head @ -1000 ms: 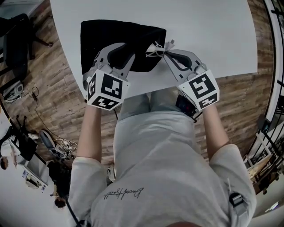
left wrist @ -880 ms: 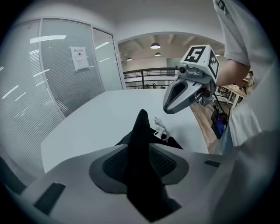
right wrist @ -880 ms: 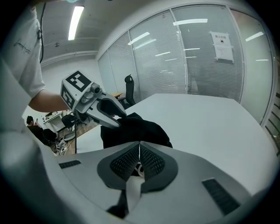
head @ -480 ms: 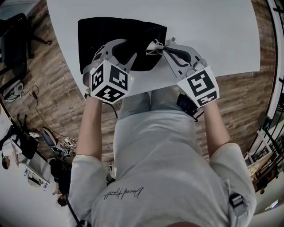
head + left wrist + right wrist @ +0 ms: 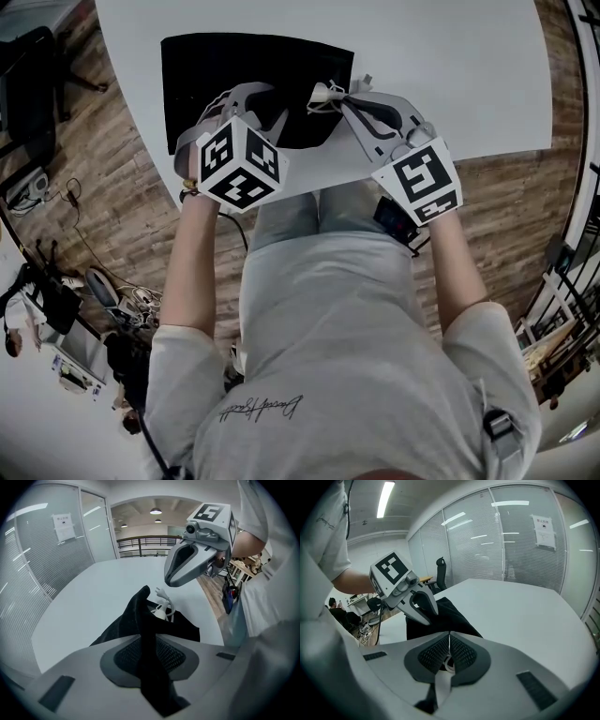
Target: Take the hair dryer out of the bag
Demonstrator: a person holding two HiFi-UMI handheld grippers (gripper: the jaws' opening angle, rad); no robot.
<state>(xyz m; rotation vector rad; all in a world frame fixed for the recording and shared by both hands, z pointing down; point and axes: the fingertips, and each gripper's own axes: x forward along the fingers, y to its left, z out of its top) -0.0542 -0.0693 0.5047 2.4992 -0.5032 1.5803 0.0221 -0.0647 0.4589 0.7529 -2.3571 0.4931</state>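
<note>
A black fabric bag (image 5: 234, 66) lies on the white table (image 5: 450, 75). My left gripper (image 5: 261, 101) points steeply down at the bag's near edge. In the left gripper view a raised fold of the bag (image 5: 140, 616) runs between its jaws, which are closing on it (image 5: 150, 641). My right gripper (image 5: 340, 94) is shut on the hair dryer's white cord (image 5: 323, 94) at the bag's mouth. The plug and a cord loop (image 5: 164, 610) stick out of the opening. The white cord (image 5: 449, 663) shows between the right pads. The dryer's body is hidden.
The table's near edge runs just below both grippers, with the person's legs and wooden floor (image 5: 103, 187) beyond it. A dark office chair (image 5: 28, 84) stands left of the table. Glass partition walls (image 5: 511, 541) line the far side.
The left gripper has tipped down and rolled, its marker cube turning, and sunk onto the bag's edge. The right gripper has stayed still, gripping the cord.
</note>
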